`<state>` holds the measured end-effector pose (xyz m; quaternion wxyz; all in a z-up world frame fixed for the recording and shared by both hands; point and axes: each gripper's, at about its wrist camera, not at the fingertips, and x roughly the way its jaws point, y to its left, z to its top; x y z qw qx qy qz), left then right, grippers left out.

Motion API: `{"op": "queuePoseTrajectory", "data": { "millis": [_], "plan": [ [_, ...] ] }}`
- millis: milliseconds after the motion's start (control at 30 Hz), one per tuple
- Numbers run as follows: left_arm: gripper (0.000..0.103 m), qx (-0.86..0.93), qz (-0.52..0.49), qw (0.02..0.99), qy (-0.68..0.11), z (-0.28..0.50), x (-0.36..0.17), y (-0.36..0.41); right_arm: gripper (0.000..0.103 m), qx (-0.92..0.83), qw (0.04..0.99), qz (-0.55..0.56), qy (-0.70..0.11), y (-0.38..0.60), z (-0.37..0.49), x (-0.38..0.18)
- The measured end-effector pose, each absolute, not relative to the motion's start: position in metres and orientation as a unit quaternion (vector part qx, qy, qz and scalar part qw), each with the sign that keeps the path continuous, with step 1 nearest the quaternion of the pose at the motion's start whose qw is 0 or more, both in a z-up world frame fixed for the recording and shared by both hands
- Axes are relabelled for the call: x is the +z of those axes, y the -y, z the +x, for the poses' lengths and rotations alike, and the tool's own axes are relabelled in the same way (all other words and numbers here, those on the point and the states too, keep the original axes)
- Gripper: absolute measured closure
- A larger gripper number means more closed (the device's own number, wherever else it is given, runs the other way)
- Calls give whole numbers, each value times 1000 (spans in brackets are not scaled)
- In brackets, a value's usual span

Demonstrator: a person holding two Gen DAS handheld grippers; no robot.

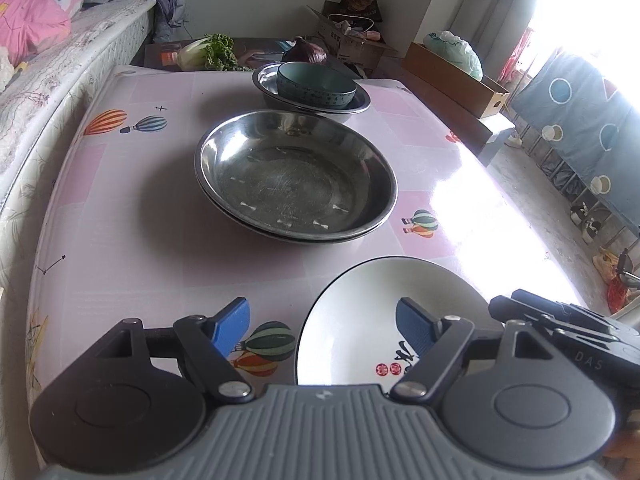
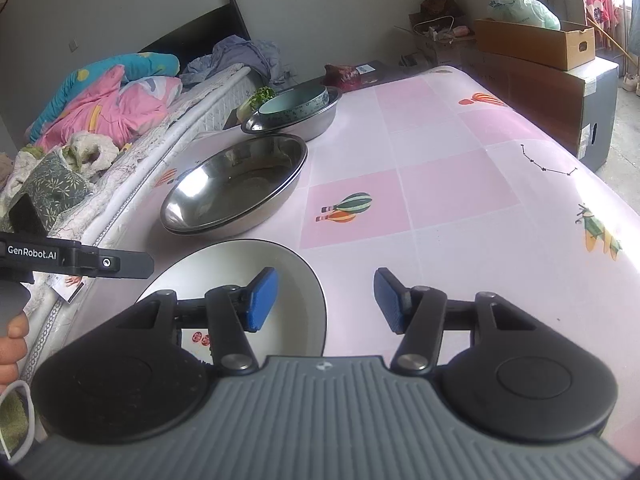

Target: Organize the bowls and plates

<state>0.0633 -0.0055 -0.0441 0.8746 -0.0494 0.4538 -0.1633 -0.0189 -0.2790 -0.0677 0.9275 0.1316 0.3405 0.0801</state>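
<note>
A white plate with a dark rim and red and black marks lies at the near edge of the pink table. My left gripper is open over its left rim, one blue pad above the plate and one above the cloth. My right gripper is open astride the right rim of the white plate. Neither gripper's pads press on anything. Behind the plate sit two nested steel basins. Farther back, a teal bowl rests inside another steel basin.
A bed piled with bedding runs along the table's left side. Greens and a purple vegetable lie past the far edge. Cardboard boxes stand at the far right. A hand holds the left gripper's handle.
</note>
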Motion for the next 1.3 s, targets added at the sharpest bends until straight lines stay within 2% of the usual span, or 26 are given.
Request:
{"op": "queuePoseTrajectory", "data": {
  "millis": [333,533,567,767,833,867,933,1300],
  "plan": [
    [26,-161,-49,864,-474,47,-71,2,50,81,907,161,-380,284,-35,-92],
    [35,-170,-47,860,-478,38,-75,6,50,87,908,160,-378,280,-42,-92],
    [39,-173,-49,859,-480,37,-76,6,50,89,907,163,-378,280,-43,-92],
    [56,-181,-47,859,-477,30,-79,9,59,95,907,156,-380,276,-45,-91],
    [60,-181,-43,859,-477,30,-79,11,67,96,906,157,-380,275,-45,-92],
    [61,-181,-39,860,-476,30,-79,12,68,98,906,158,-381,275,-44,-92],
    [62,-177,-33,861,-476,28,-79,14,74,103,905,160,-380,273,-44,-93],
    [62,-171,-31,862,-475,33,-78,20,80,105,906,149,-383,271,-31,-93]
  ]
}}
